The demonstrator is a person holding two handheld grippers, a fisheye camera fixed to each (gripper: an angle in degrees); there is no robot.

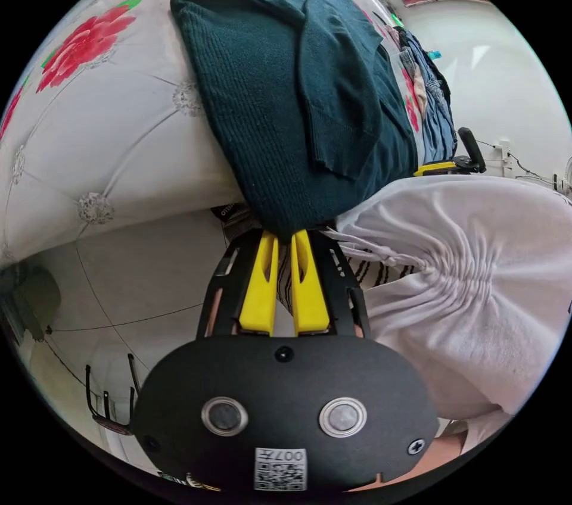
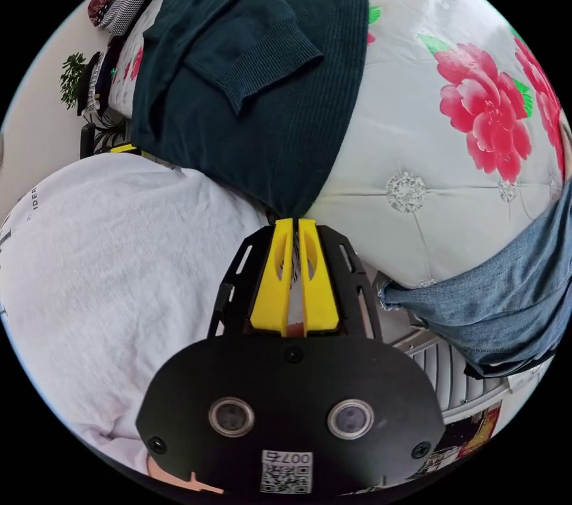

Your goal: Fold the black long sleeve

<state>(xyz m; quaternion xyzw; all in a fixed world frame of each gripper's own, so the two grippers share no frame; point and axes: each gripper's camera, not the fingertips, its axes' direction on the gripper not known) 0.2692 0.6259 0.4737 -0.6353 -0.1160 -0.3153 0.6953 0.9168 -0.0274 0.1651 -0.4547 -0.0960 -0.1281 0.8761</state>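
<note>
A floral quilt [image 2: 453,171] covers the bed; jeans [image 2: 506,302] hang over its edge, clothes [image 1: 432,94] piled farther along.

Left gripper [image 1: 285,231] with yellow jaws drawn nearly together, tips pinching the hem of the dark sweater [image 1: 286,82]; right gripper [image 2: 292,220] likewise, jaws closed on the same hem; torso in a white shirt [image 2: 119,267] just beside both grippers

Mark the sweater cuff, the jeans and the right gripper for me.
sweater cuff [image 2: 268,61], right gripper view, ribbed sleeve end.
jeans [image 2: 500,302], right gripper view, denim leg.
right gripper [image 2: 295,224], right gripper view, between tips.
</note>
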